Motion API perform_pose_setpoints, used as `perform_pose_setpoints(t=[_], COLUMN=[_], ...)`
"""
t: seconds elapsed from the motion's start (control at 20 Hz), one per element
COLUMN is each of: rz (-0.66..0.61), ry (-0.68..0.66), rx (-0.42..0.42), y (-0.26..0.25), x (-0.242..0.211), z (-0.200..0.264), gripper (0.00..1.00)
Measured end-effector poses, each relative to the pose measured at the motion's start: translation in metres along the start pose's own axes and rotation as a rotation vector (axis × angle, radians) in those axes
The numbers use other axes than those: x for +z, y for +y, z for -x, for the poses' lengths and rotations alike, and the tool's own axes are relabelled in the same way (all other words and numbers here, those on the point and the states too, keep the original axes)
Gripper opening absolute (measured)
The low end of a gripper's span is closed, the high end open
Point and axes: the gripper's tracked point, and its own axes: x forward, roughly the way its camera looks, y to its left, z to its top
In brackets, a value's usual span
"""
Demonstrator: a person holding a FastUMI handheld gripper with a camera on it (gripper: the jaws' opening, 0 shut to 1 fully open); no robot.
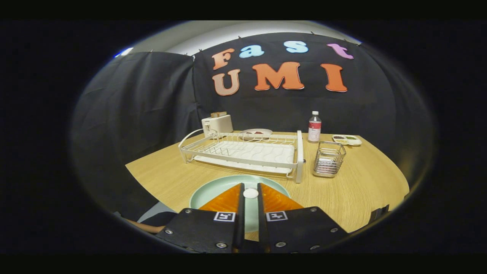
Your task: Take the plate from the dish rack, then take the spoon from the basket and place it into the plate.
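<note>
A pale green plate point(213, 188) lies flat on the wooden table, just in front of the white dish rack point(243, 152), whose wire slots are bare. My gripper point(250, 190) hangs over the plate's middle, its orange fingers point(224, 201) close together. Pinched between the fingertips is a small white rounded end, the spoon point(250, 193); the rest of it is hidden between the fingers. The wire basket point(329, 159) stands to the right of the rack, beyond the fingers.
Behind the rack stand a white toaster point(217, 123) and a small dish point(255, 132). A bottle point(314, 127) and a small divided tray point(347, 139) sit at the back right. Bare table point(365, 190) lies right of the plate. A person's arm point(146, 227) shows beside the left finger.
</note>
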Motion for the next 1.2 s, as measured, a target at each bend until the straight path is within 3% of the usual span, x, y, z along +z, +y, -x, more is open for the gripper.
perform_pose_setpoints(t=[0.35, 0.6, 0.8, 1.2], rz=[-0.028, 0.0, 0.017, -0.004], ry=[-0.061, -0.174, -0.287, -0.386], rx=[-0.016, -0.067, -0.114, -0.167], y=[-0.004, -0.003, -0.003, -0.01], x=[0.025, 0.065, 0.098, 0.13], z=[0.011, 0.03, 0.049, 0.083], gripper=[0.31, 0.63, 0.76, 0.8])
